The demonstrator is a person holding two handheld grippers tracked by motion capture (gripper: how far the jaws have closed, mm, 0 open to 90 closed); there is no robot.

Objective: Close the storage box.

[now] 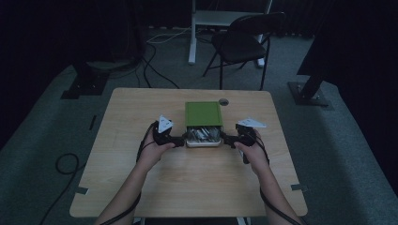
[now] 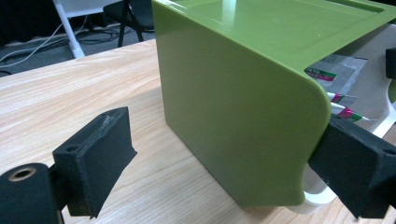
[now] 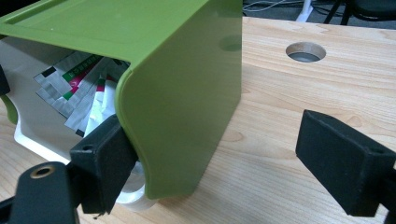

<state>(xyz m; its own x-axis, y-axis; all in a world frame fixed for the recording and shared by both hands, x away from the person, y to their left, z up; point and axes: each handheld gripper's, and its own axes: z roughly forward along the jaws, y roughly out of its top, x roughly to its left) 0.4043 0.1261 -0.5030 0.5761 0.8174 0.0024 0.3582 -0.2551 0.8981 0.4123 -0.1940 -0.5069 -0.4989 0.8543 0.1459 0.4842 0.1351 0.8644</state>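
Observation:
A green box point(image 1: 202, 114) sits at the table's middle, its open front toward me. A white drawer point(image 1: 203, 142) holding several foil packets point(image 1: 202, 134) sticks out a little from it. My left gripper point(image 1: 180, 140) is at the box's front left corner, my right gripper point(image 1: 226, 139) at the front right corner. In the left gripper view the open left gripper point(image 2: 224, 135) straddles the green box point(image 2: 233, 116) side wall; one finger point(image 2: 95, 163) stands well off it. The right gripper point(image 3: 215, 130) is open too, one finger point(image 3: 100, 163) at the green corner point(image 3: 187, 107), the other point(image 3: 345, 163) over bare wood.
The wooden table point(image 1: 187, 178) has a round cable hole point(image 1: 223, 101) just behind the box's right corner. A black folding chair point(image 1: 244, 42) and a white desk leg stand beyond the far edge. Cables lie on the grey floor at left.

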